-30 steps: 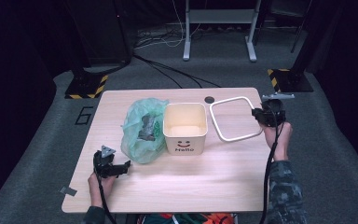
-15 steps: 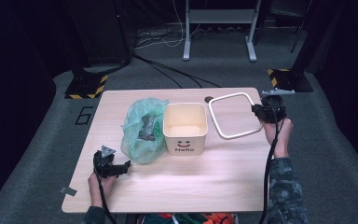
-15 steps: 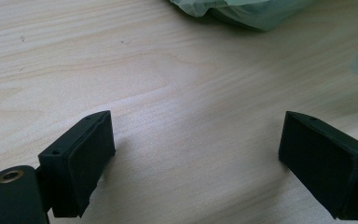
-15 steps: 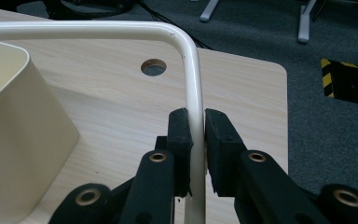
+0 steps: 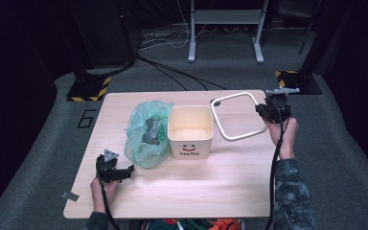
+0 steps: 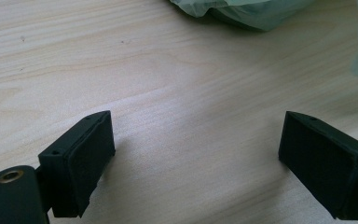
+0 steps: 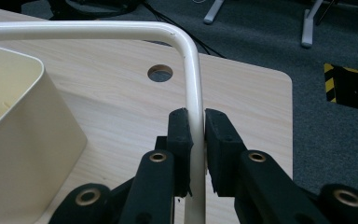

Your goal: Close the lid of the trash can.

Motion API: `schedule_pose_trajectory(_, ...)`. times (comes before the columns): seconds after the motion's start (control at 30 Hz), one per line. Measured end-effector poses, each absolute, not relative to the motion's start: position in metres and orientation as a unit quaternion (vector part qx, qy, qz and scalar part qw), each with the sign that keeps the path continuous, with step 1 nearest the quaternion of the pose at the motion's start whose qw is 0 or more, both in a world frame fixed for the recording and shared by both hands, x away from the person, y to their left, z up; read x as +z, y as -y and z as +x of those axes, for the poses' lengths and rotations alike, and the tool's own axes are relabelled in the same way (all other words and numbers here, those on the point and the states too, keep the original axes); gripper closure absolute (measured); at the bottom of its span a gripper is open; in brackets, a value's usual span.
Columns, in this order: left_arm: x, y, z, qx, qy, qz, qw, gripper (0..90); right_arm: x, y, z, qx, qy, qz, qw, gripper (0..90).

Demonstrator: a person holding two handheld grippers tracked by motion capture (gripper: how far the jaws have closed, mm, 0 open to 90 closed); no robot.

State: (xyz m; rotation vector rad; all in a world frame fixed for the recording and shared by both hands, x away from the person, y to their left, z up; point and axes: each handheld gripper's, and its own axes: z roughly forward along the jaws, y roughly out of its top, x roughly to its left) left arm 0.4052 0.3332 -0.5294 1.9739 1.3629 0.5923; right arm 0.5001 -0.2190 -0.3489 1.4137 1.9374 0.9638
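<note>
The left claw [image 5: 127, 171] is held low over the near left part of the pale wooden desk [image 5: 182, 201], its jaws spread wide apart with nothing between them; in the left gripper view only bare wood grain is seen between the two black pads. Just beyond and to the right of that claw, a crumpled translucent green plastic bag [image 5: 147, 132] with dark contents is seen lying on the desk. Against the bag's right side stands a cream square plastic bin [image 5: 190, 130] printed with a smiling face and the word "Hello", open at the top.

Further right, a white rounded-square ring frame of thin plastic [image 5: 235, 117] is held tilted, its far edge raised, beside the bin's right rim. The right claw [image 5: 262, 111] is clamped on the frame's right side; in the right gripper view the white bar [image 7: 195, 116] is seen pinched between the two black pads, just below its curved corner. A round hole [image 7: 160, 73] in the desk is seen beyond that claw.
</note>
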Motion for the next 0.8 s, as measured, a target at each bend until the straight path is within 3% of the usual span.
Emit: schedule_pose_trajectory(0.8, -0.529, -0.333, 0.405, 0.226, -0.521, 0.754, 0.329, 10.1, -0.341, 0.191, 0.512, 0.351, -0.741, 0.508, 0.264, 80.7)
